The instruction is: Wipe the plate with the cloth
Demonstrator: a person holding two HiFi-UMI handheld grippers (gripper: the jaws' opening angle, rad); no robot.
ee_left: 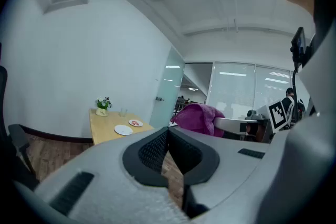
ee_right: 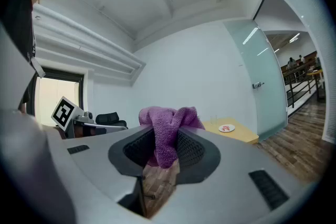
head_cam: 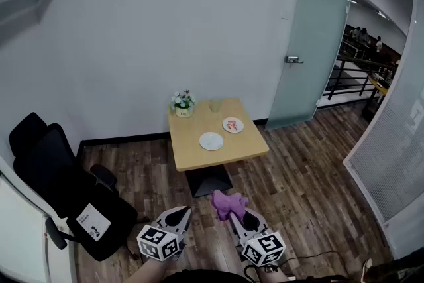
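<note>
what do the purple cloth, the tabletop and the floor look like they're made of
Purple cloth: probably microfibre or terry, matte; a fine looped nap shows and it folds softly.
Tabletop: pale wood or wood-look laminate, smooth; an even tan colour, with any grain too small to tell.
Floor: dark wood or wood-look planks with a slight sheen; plank seams and streaky grain show.

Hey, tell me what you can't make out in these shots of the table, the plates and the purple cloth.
- Plain white round plate: head view, too small to tell clean from dirty.
- White plate with red bits: too small in every view to name the bits.
- Small clear glass: too small to see whether it holds anything.
- Right tool: head view, the crumpled purple cloth covers its tips.
</note>
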